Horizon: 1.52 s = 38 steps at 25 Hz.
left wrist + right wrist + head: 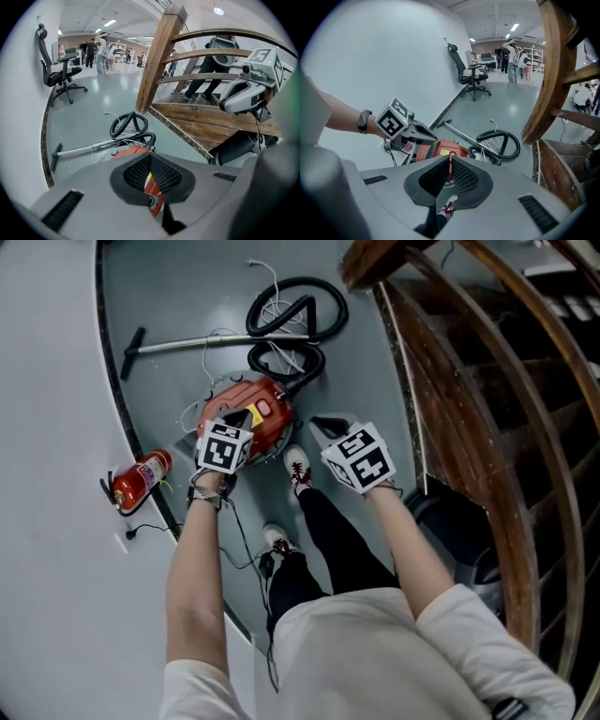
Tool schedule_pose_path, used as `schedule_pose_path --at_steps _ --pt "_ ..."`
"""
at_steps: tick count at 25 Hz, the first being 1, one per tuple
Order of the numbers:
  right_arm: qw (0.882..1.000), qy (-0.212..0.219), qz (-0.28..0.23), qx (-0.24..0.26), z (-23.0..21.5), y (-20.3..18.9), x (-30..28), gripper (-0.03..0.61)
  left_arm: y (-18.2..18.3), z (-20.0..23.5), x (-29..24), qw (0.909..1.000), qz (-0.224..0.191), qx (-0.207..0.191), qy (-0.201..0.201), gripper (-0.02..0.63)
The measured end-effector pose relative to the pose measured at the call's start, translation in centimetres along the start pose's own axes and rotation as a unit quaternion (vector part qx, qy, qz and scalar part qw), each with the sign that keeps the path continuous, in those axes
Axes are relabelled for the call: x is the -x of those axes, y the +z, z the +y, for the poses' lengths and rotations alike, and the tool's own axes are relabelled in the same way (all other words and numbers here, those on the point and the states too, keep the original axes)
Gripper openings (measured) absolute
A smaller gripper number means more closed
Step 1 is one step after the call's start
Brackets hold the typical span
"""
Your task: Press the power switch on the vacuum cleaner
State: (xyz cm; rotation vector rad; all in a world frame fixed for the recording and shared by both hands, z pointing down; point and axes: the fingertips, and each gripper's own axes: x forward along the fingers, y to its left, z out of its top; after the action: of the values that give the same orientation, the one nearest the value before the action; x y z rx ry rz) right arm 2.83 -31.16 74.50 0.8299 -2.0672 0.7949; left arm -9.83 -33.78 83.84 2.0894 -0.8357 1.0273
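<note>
The red vacuum cleaner (272,413) lies on the grey floor, with its black hose (300,310) coiled behind it and its metal wand (216,341) stretched out to the left. My left gripper (246,418) hangs over the left part of the vacuum's top, its jaws shut with nothing between them. In the left gripper view the red body (129,151) shows just past the closed jaw tips (150,157). My right gripper (326,429) is held to the right of the vacuum, also shut and empty. The right gripper view shows the vacuum (445,149) beyond its tips. No switch is clear enough to pick out.
A red fire extinguisher (141,479) stands by the curved white wall at the left. A wooden staircase (487,381) with a curved rail rises at the right, a dark bin (450,521) at its foot. My shoes (297,468) stand just behind the vacuum. An office chair (58,70) is farther off.
</note>
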Motion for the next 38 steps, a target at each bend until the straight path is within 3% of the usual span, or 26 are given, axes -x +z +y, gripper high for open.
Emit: schedule_pose_path --at_steps 4,13,27,38 --pt "1.0 -0.002 -0.015 0.01 1.3 1.2 1.4 0.032 0.2 -0.4 2.7 0.9997 -0.009 -0.021 0.012 0.002" --pt "0.998 -0.018 -0.045 0.03 3.5 2.9 5.7 0.032 2.4 -2.8 9.6 0.9968 -0.068 -0.015 0.039 0.002" --pt "0.991 -0.029 -0.115 0.057 7.9 5.2 14.6 0.031 3.6 -8.0 21.5 0.9815 -0.13 -0.098 0.101 0.002" --pt "0.987 -0.033 -0.13 0.09 11.9 5.8 20.5 0.031 4.7 -12.2 29.0 0.971 -0.193 -0.093 0.106 0.002"
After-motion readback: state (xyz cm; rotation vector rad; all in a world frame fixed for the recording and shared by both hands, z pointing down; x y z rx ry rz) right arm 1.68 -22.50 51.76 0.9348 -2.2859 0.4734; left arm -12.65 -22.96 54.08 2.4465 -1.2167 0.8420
